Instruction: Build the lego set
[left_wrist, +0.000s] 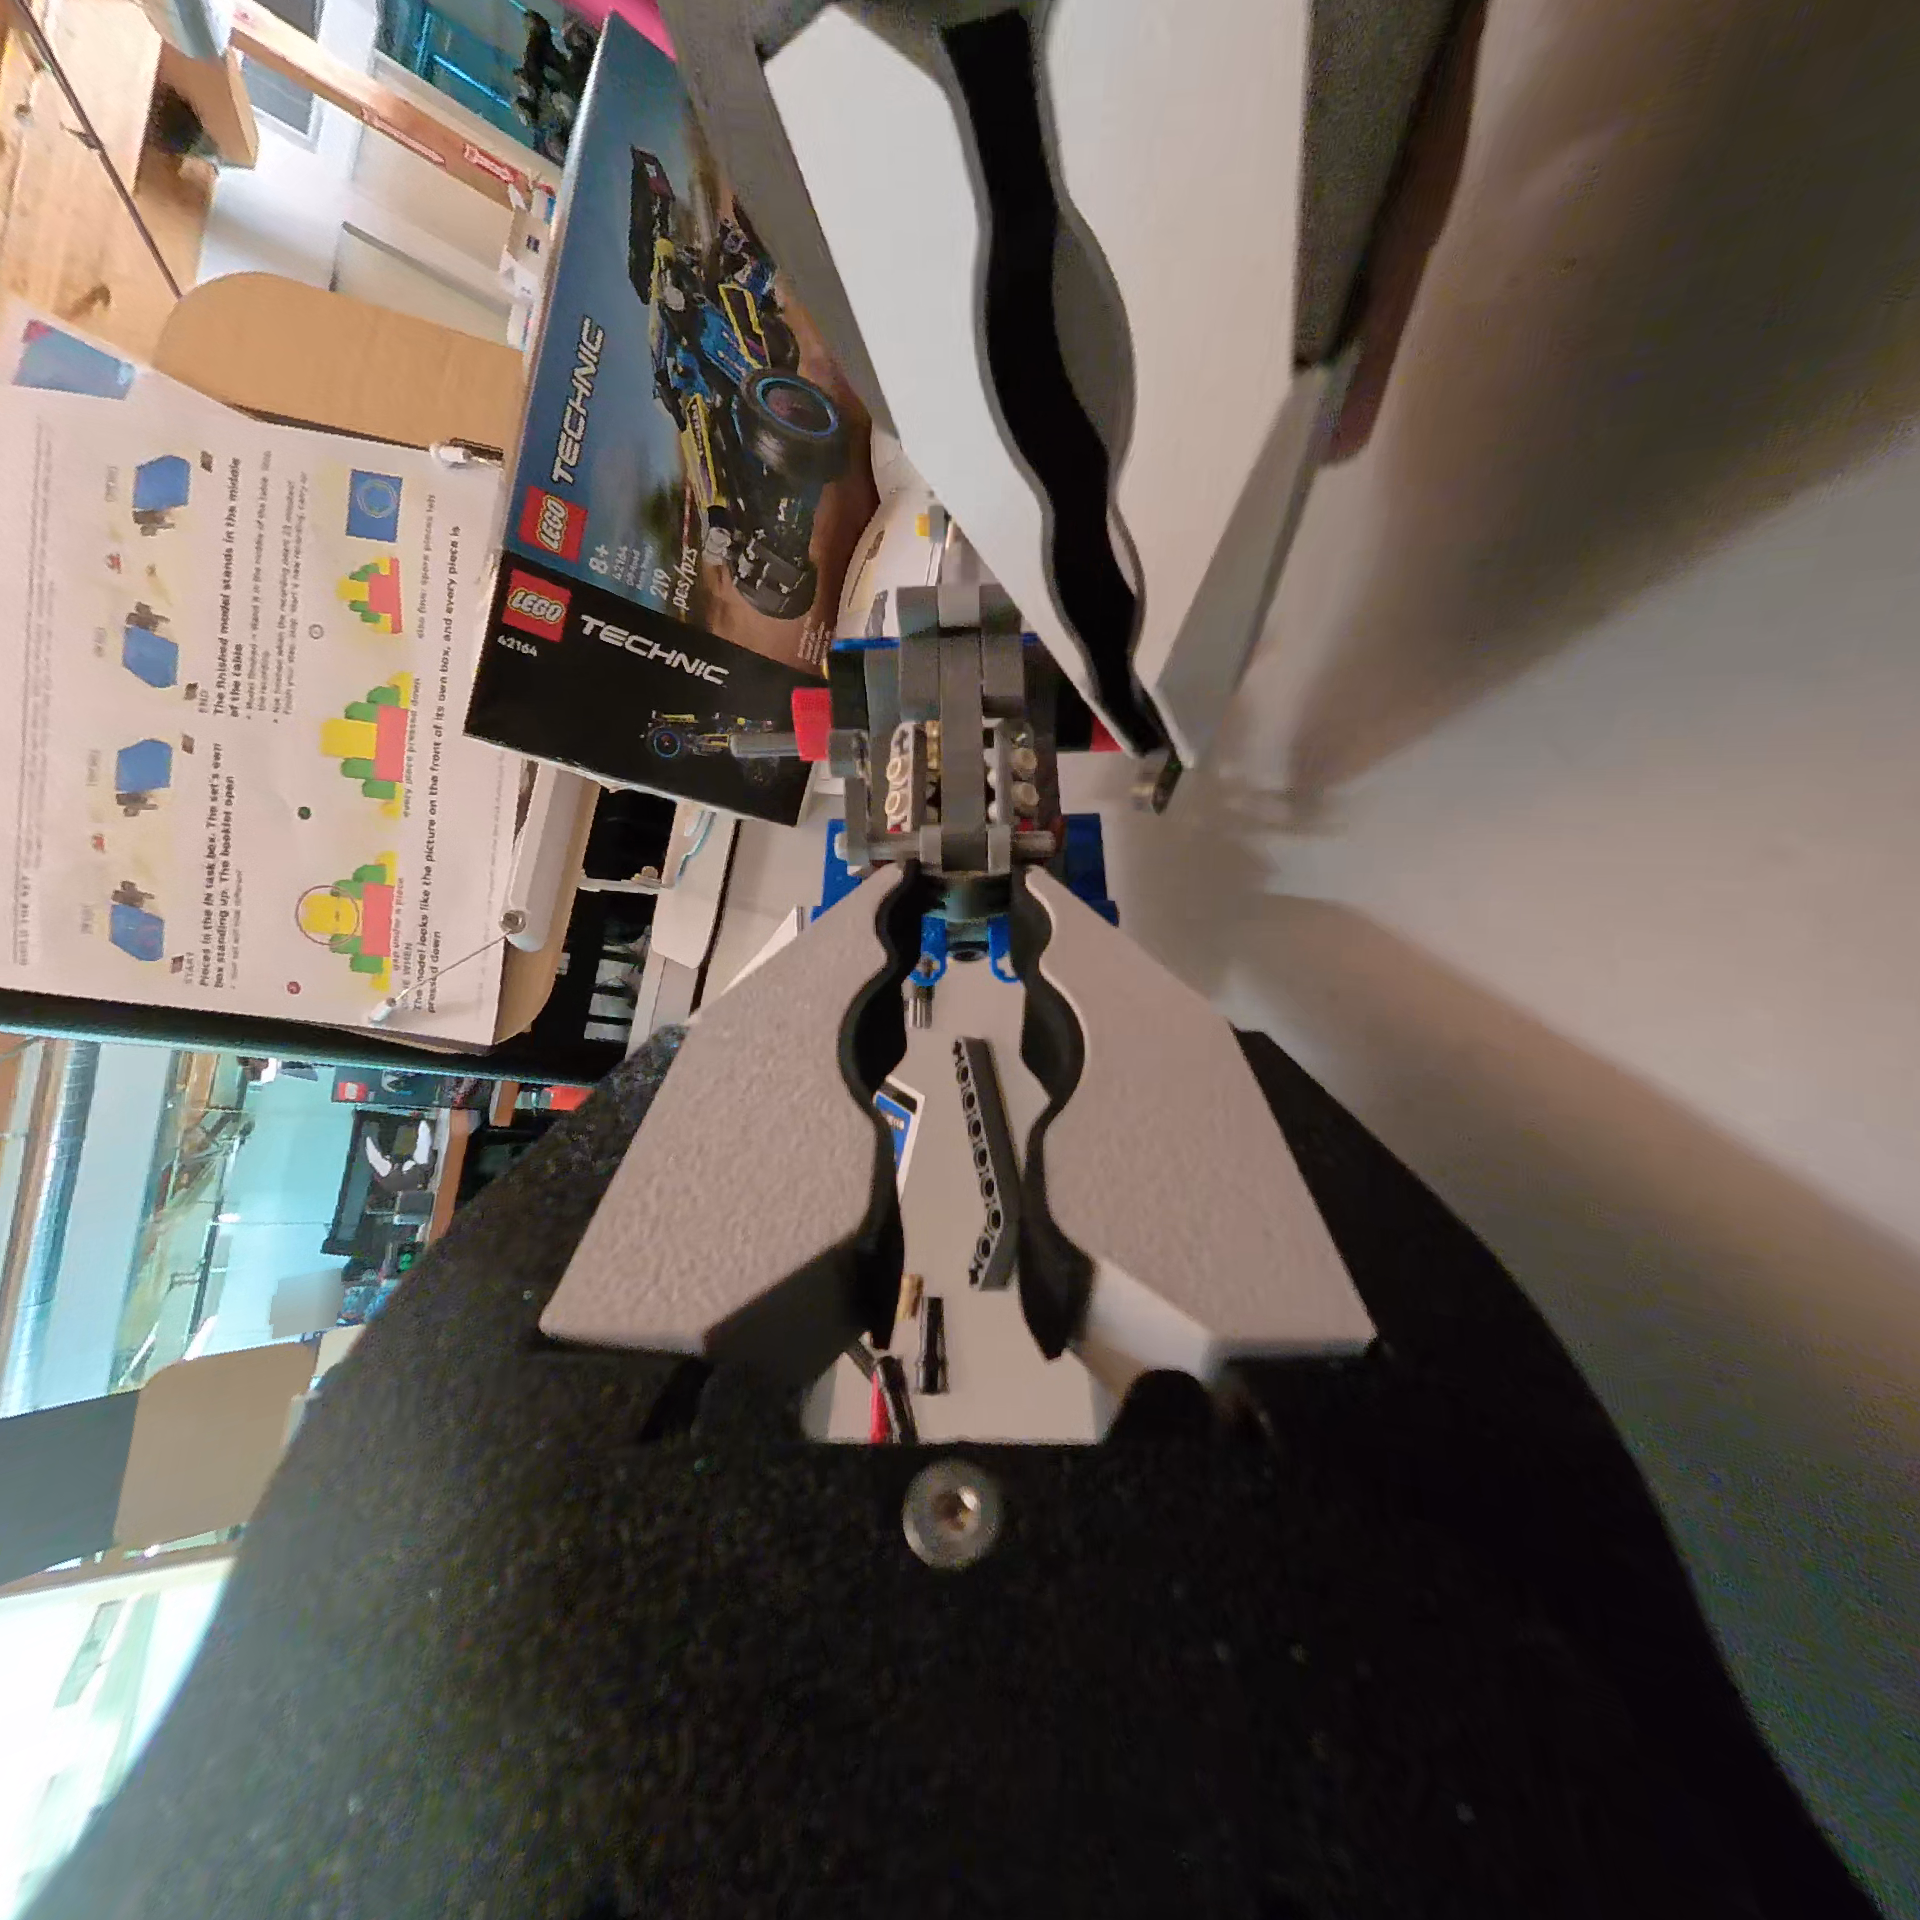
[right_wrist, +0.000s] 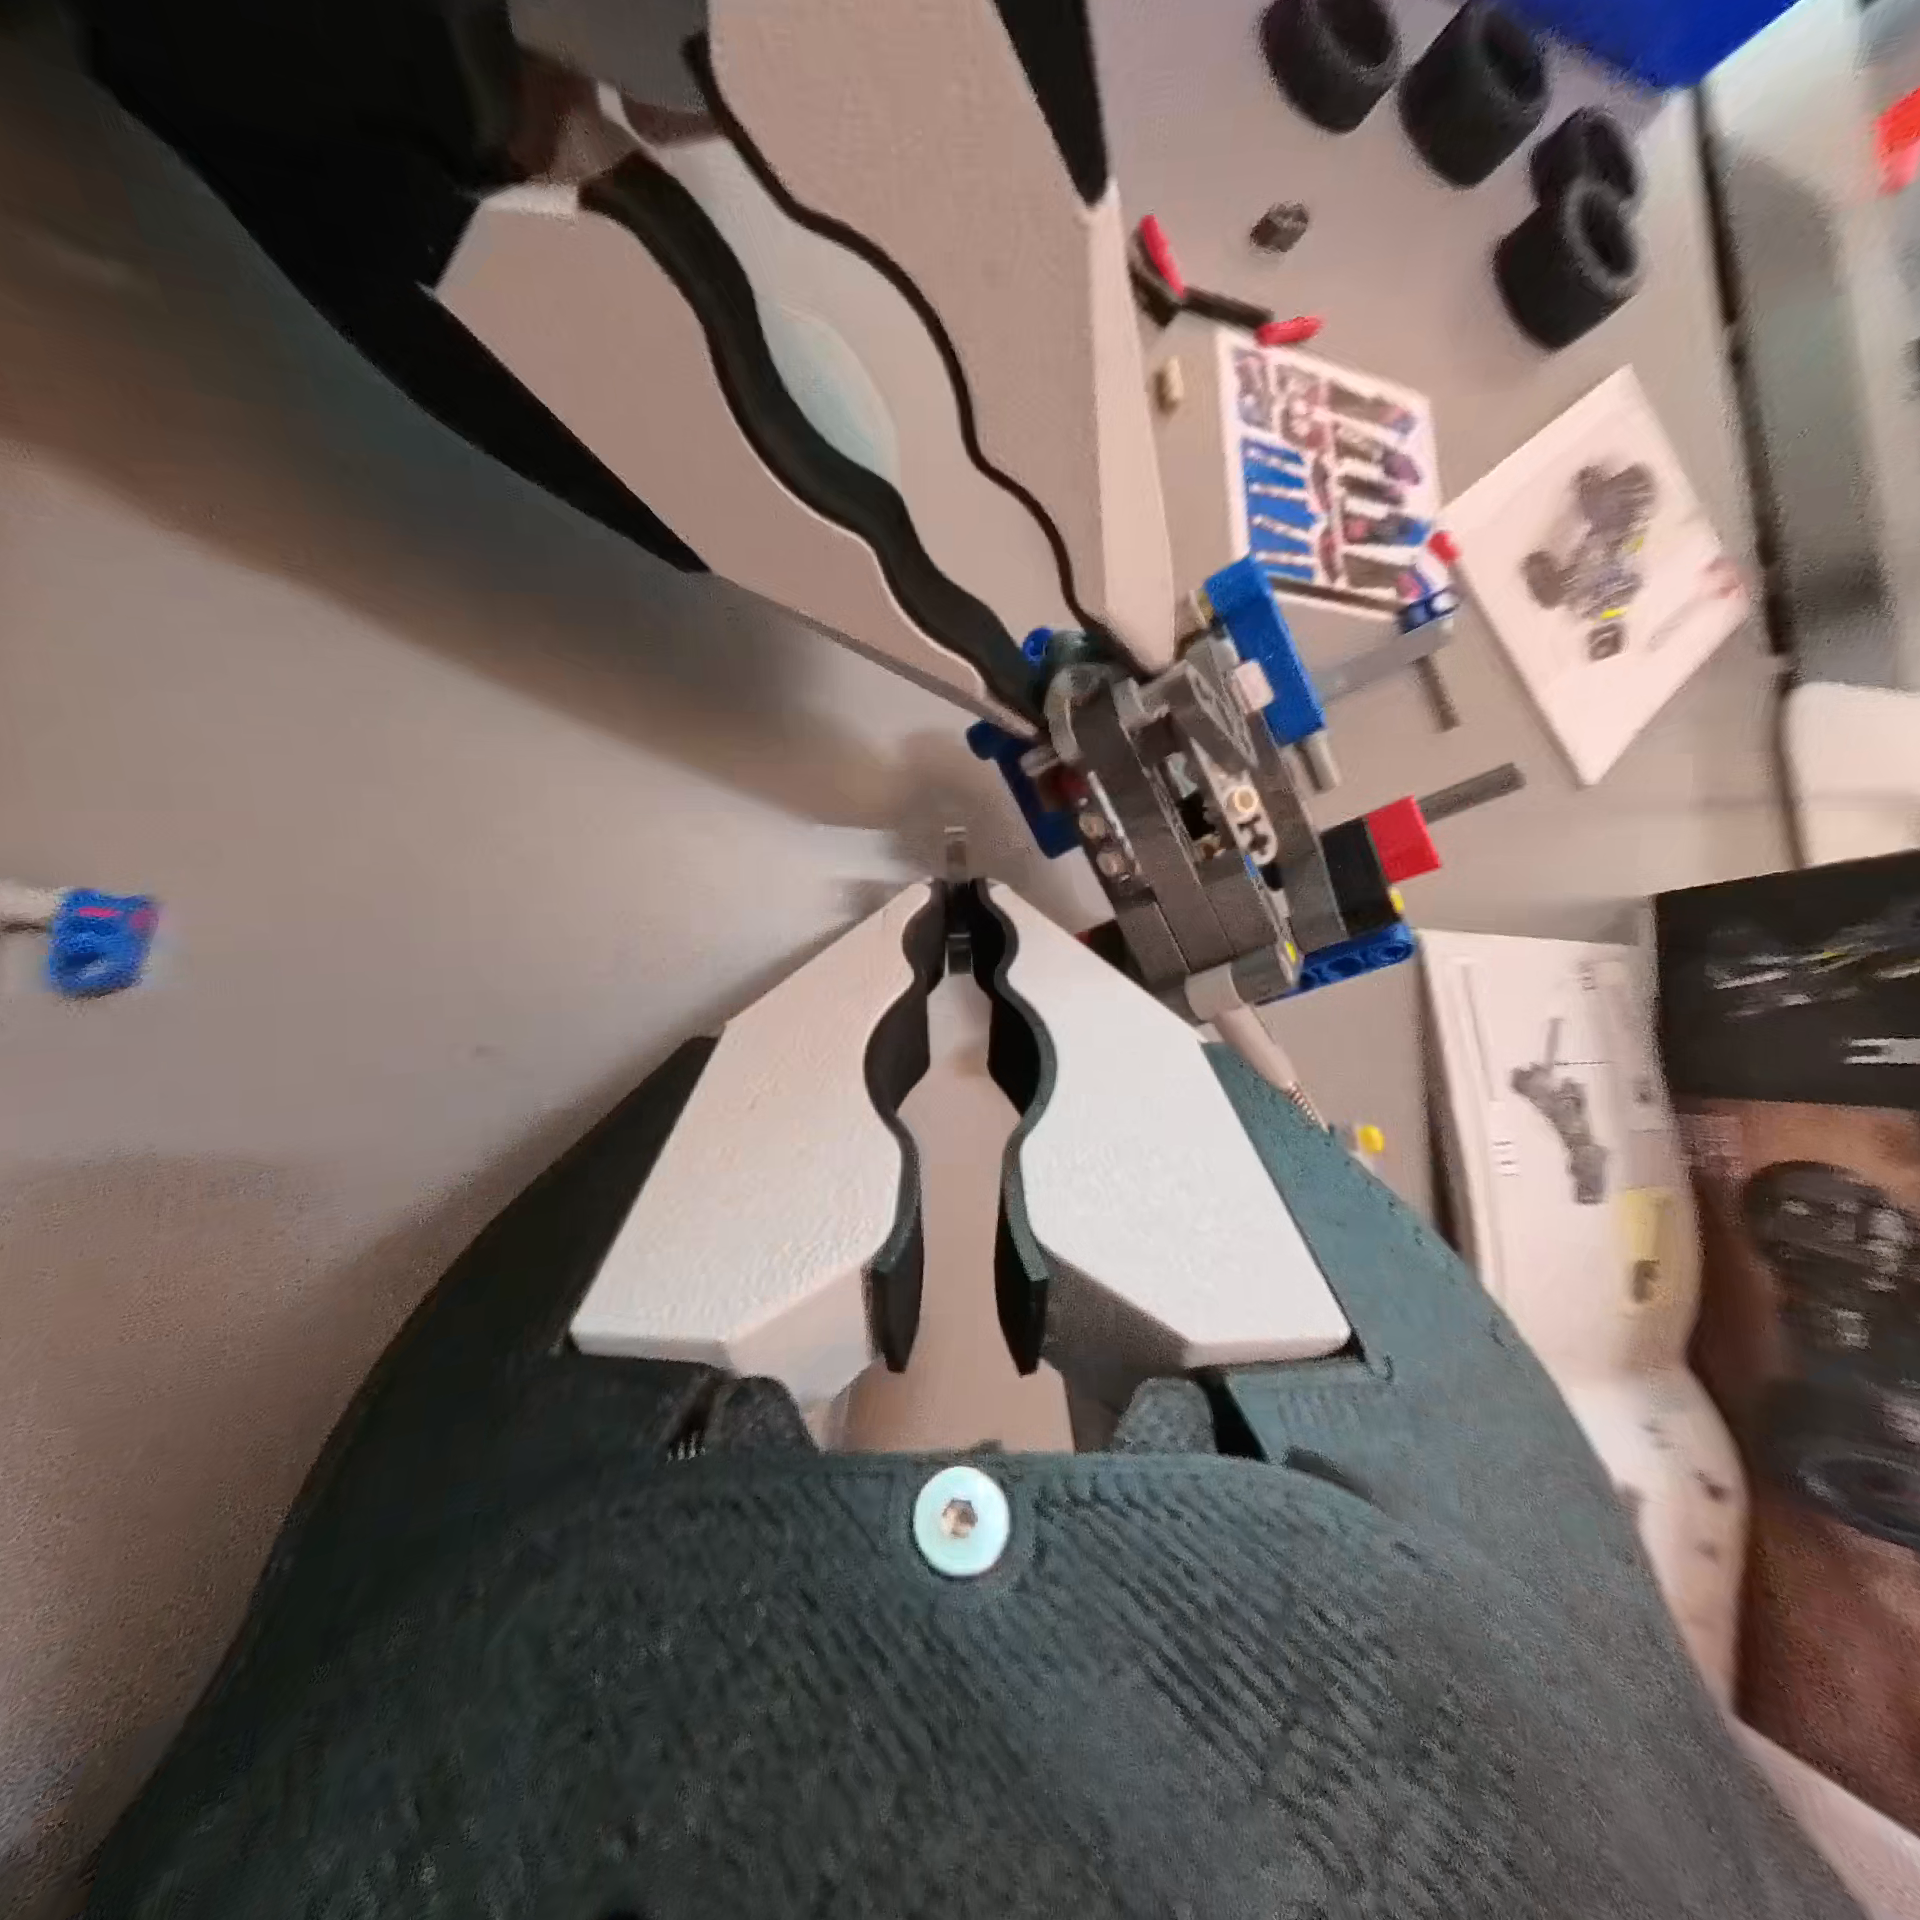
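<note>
One grey-blue brick model (left_wrist: 951, 748), frame centre, pinched at its blue end by left tool (left_wrist: 961, 914). Right tool (right_wrist: 961, 914) pressed together on small dark pin (right_wrist: 956, 935), beside model. Four black tyres (right_wrist: 1475, 94) upper right on tabletop (right_wrist: 416, 883); one sticker sheet (right_wrist: 1330, 478); one box (left_wrist: 665, 416) upper left.
</note>
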